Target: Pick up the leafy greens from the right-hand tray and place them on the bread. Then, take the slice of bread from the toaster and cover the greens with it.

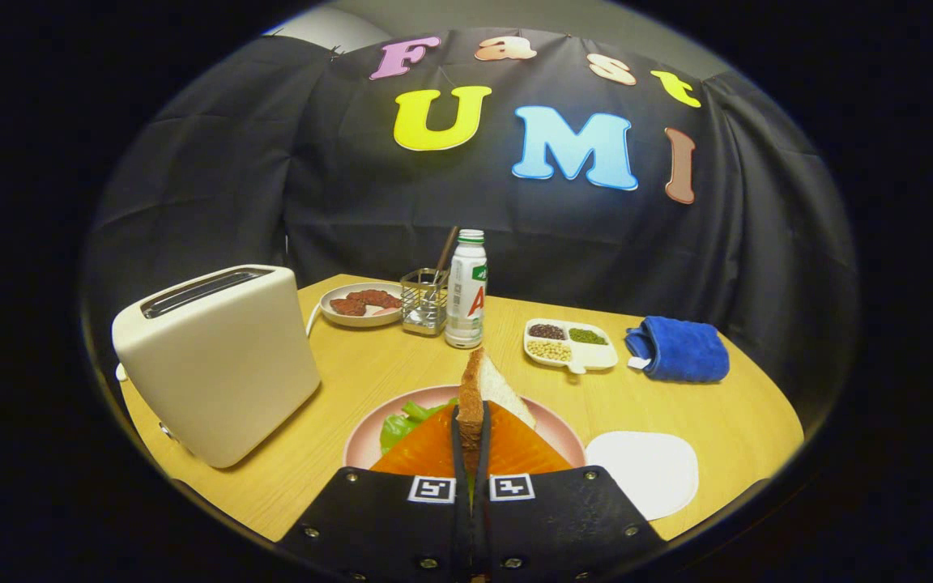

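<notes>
Crusty-edged bread slice (484,393) is standing upright on edge between the fingers, both of which I am reading as pressing on it, so the gripper (472,453) is closed down to the slice's thickness. I am holding it just above the pink plate (551,425), where leafy greens (402,423) are showing at the left under the fingers; whether bread lies beneath them I cannot tell, since the fingers are covering that part. The white tray (649,470) to the right of the plate is lying flat near the gripper. The toaster (219,360) is standing to the left, its slot facing up.

Judgement: the covering step is in hand. Next move is calling for tipping the slice flat and lowering it square over the greens before opening.

Pose: gripper is pointing forward and slightly down over the plate, fingers side by side, left and right of the slice.

Farther off, a bottle (466,291), a divided dish (570,344) and a blue cloth (681,350) are sitting well clear.
</notes>
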`<action>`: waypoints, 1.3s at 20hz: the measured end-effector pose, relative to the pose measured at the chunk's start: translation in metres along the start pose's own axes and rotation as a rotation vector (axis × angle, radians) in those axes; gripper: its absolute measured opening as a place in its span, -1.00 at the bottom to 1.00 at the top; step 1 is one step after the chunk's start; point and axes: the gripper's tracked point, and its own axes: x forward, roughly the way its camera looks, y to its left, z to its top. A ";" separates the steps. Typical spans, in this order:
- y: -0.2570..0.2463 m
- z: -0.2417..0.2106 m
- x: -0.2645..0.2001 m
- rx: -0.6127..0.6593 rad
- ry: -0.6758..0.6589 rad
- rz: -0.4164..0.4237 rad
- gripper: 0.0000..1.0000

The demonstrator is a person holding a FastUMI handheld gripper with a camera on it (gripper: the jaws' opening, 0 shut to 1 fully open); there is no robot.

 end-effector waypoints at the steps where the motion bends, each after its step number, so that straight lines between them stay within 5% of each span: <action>1: 0.005 -0.007 0.002 0.017 0.022 0.028 -0.98; 15: 0.030 -0.036 0.010 0.036 0.054 0.079 -0.97; 18: 0.033 -0.037 0.009 0.034 0.051 0.089 -0.84; 21: 0.042 -0.044 0.010 0.109 0.080 0.149 -0.42; 26: 0.040 -0.040 0.009 0.203 0.078 0.188 -0.40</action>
